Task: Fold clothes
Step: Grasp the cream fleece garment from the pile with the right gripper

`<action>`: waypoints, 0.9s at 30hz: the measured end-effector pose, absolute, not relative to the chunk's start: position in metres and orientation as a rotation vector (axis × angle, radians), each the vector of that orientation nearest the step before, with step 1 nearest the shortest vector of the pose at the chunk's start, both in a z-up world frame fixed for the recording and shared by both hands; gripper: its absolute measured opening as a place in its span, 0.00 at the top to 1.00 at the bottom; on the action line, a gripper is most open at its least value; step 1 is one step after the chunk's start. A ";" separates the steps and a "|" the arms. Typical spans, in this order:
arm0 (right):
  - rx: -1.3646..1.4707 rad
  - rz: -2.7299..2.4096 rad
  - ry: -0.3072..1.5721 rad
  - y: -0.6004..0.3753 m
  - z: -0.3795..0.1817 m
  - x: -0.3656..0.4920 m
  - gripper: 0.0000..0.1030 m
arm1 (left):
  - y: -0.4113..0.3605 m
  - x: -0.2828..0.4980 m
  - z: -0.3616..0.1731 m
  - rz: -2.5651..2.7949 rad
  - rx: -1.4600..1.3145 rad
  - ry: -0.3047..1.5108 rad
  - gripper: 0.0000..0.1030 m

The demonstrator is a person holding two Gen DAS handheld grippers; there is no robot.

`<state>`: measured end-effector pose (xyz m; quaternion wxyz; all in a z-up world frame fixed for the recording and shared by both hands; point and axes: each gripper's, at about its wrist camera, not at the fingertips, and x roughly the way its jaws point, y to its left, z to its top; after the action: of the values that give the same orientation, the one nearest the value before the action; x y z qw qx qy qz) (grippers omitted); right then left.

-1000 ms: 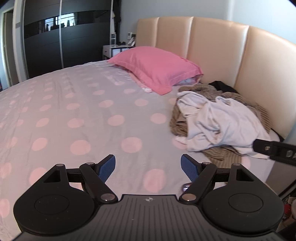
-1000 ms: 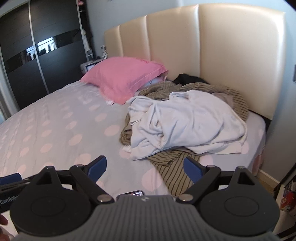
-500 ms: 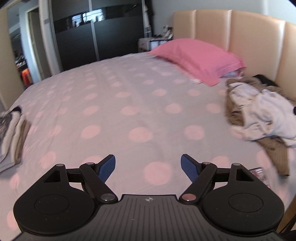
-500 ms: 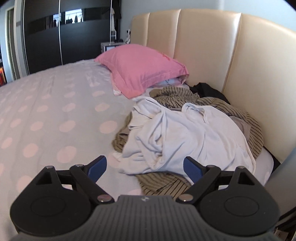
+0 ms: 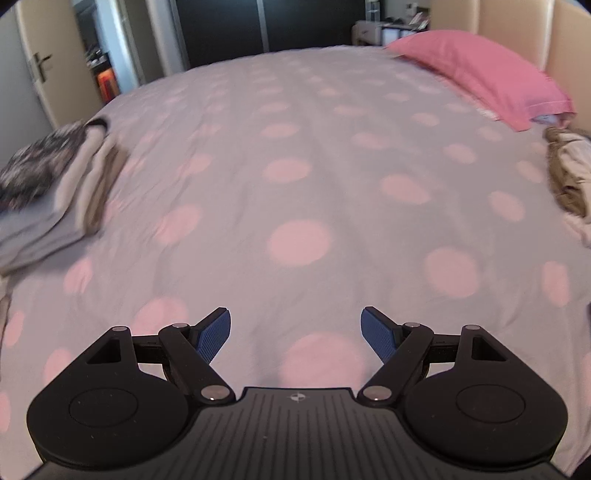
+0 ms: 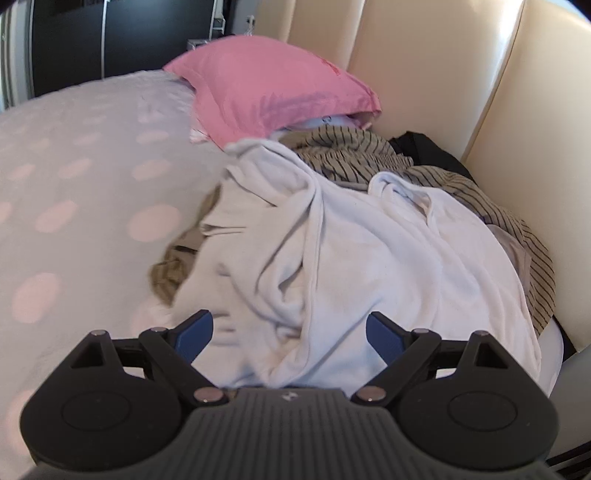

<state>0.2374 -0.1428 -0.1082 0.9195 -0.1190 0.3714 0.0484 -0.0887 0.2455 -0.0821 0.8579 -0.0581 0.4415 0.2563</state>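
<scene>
Ahead of the right gripper (image 6: 288,332) the white garment (image 6: 369,251) now fills the view, far closer than half a second ago; both fingers stand spread wide and released, empty, just above its near folds. It lies crumpled on a striped garment (image 6: 517,229), with something black (image 6: 424,147) behind, against the headboard (image 6: 461,66). Beyond and left of the heap sits the pink pillow (image 6: 273,81).

The left gripper (image 5: 295,334) has swung further left since then: the heap (image 5: 569,177) has slid to its far right edge, and a folded stack (image 5: 48,192), blurred, has grown larger at its left. Its fingers are likewise parted and hold nothing, over bare sheet (image 5: 295,166), pale grey with pink dots. The pillow (image 5: 480,74) lies ahead to the right. Past the bed stand a dark wardrobe (image 5: 295,22), a small cabinet (image 5: 388,29) and, at the left, a door (image 5: 44,70)
</scene>
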 end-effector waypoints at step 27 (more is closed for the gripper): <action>-0.285 0.452 0.610 -0.069 0.028 0.121 0.79 | 0.283 -0.142 -0.049 0.593 -0.182 0.827 0.25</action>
<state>0.1206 -0.0685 0.0283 0.9190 -0.1384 0.2967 0.2198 -0.1420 0.2826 -0.0493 0.8693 -0.0869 0.3954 0.2835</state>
